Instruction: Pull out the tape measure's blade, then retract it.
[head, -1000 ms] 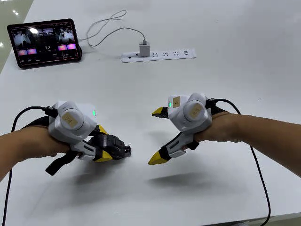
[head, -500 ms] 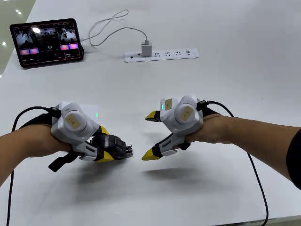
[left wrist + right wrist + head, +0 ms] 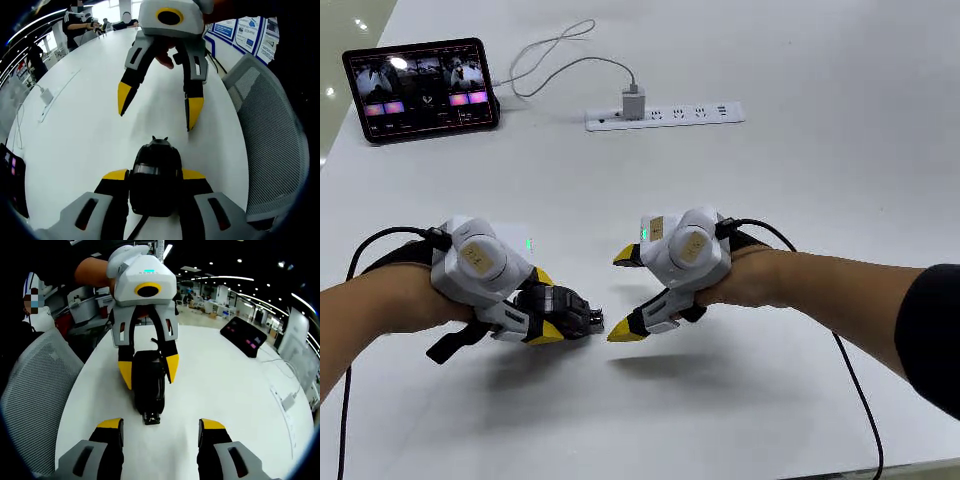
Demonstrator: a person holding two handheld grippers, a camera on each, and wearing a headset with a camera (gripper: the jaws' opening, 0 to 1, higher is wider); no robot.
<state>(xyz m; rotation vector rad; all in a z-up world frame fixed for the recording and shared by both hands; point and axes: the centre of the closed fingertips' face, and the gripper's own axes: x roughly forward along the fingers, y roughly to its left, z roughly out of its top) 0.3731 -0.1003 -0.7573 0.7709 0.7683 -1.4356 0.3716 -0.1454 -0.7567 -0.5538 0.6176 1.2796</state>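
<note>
One rounded, glossy black tape measure (image 3: 156,175)

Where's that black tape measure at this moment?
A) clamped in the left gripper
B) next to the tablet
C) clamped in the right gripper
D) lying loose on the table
A: the left gripper has its yellow-tipped jaws shut on the tape measure, while the right gripper is open just in front of it.

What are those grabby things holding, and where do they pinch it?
The left tool holds the black tape measure, jaws clamped on the two sides of its case. The right tool is open, holding nothing.
</note>
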